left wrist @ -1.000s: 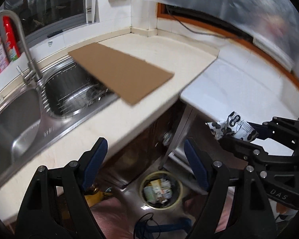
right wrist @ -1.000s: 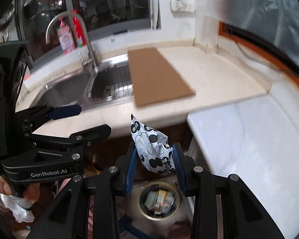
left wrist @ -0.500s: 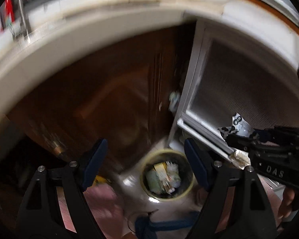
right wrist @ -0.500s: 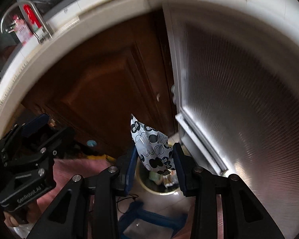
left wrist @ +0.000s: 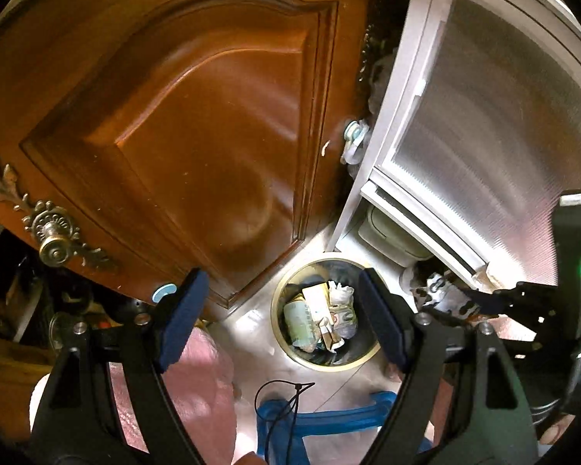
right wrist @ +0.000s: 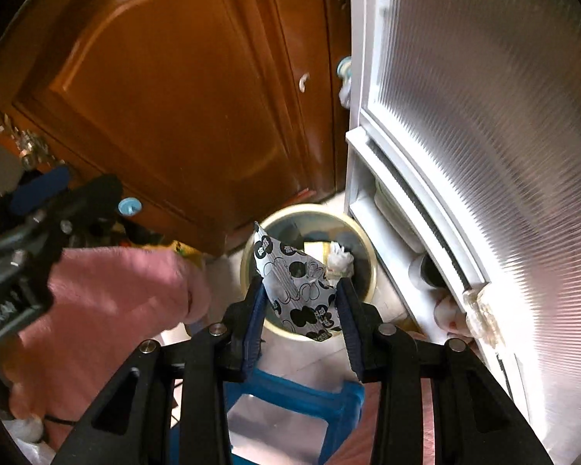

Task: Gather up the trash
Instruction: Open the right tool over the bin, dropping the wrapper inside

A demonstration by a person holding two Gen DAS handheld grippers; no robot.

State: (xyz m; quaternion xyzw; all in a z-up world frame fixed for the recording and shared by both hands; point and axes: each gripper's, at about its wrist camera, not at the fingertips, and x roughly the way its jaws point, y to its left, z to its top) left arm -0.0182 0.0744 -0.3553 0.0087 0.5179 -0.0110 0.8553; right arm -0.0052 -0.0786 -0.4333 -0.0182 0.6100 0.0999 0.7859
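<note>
A round trash bin (left wrist: 371,352) with a yellowish rim stands on the floor, holding several pieces of crumpled packaging; it also shows in the right wrist view (right wrist: 371,255). My right gripper (right wrist: 301,310) is shut on a black-and-white patterned wrapper (right wrist: 294,290) and holds it just above the bin's near side. The wrapper (left wrist: 441,296) also shows at the right of the left wrist view, right of the bin. My left gripper (left wrist: 281,316) is open and empty, above the floor with the bin between its fingers.
A brown wooden cabinet door (left wrist: 197,124) with a brass knob (left wrist: 54,254) stands behind the bin. A ribbed white door (right wrist: 484,124) is on the right. A blue stool (right wrist: 290,407) sits below the grippers. A pink sleeve (right wrist: 116,302) is at left.
Both grippers have dropped from the countertop level down towards the floor. The bin is now close and large. The right gripper still holds the wrapper, now over the bin.
</note>
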